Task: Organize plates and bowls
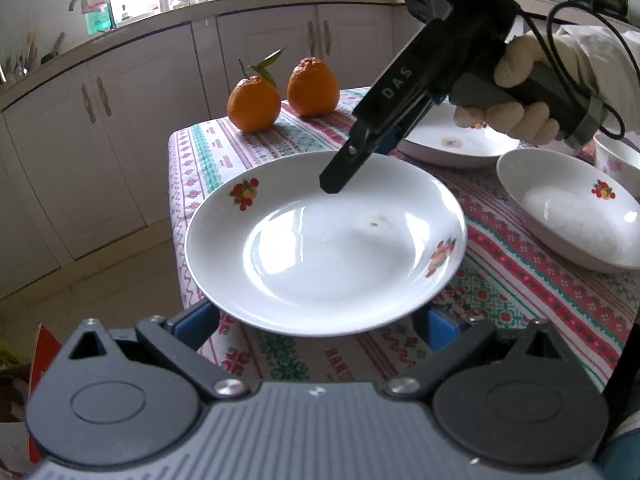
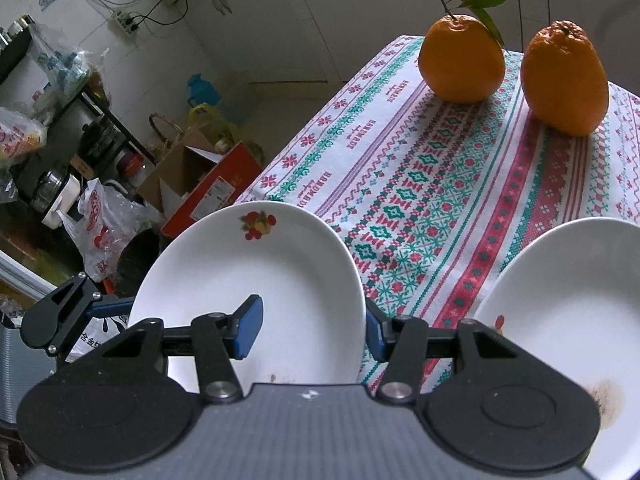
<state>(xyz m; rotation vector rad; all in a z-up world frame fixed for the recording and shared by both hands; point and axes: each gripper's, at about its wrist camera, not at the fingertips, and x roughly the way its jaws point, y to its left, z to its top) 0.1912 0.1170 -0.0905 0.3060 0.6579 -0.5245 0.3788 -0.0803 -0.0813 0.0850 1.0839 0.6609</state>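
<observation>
Kitchen table w/ patterned cloth (image 1: 500, 280). Main plate (image 1: 320, 240), white w/ fruit prints, sits at the near-left corner of the table, its left edge hanging past the table edge over the floor. L gripper (image 1: 320, 320): fingers wide apart at the plate's near rim, which covers the blue pad tips; can't tell whether the pads press on it. R gripper (image 1: 344, 172), held in a gloved hand (image 1: 520, 92), comes down from upper right onto the far rim. In the right wrist view one pad lies inside the plate (image 2: 280, 280) and the other outside the rim, i.e. fingers closed on the rim. A second plate (image 1: 568, 212) lies to the right, apart from the first; a third plate (image 1: 460, 140) lies behind the R gripper. Bowl (image 1: 616, 160) at far right, partly cut off. Two oranges (image 1: 254, 104) stand near the far-left corner, one w/ leaves.
</observation>
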